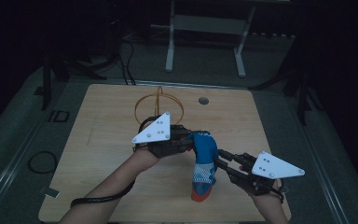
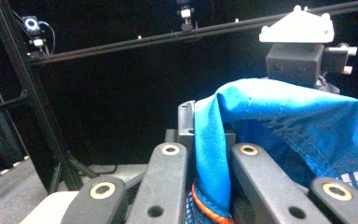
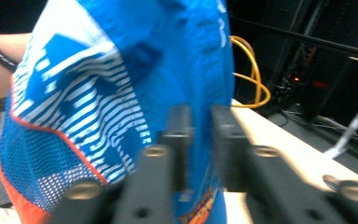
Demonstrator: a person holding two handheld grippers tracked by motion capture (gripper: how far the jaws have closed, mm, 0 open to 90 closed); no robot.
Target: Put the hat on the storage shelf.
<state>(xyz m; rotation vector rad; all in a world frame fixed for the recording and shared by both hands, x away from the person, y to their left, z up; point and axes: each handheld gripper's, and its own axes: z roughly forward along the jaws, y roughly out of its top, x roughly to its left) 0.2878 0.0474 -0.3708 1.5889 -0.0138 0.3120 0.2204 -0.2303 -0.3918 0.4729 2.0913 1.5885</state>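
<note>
blue cloth with white stripes and an orange edge, the garment hangs above the table, a little toward five o'clock from its middle. the left gripper has its jaws closed tight on the upper fold, probably to keep it lifted and spread. the right gripper, coming from four o'clock, has its jaws drawn narrow at the cloth's side; whether they really pinch it cannot be told. a yellow hoop stands at twelve o'clock.

Dim room, black surroundings, right gripper view blurred (jaws especially)
</note>
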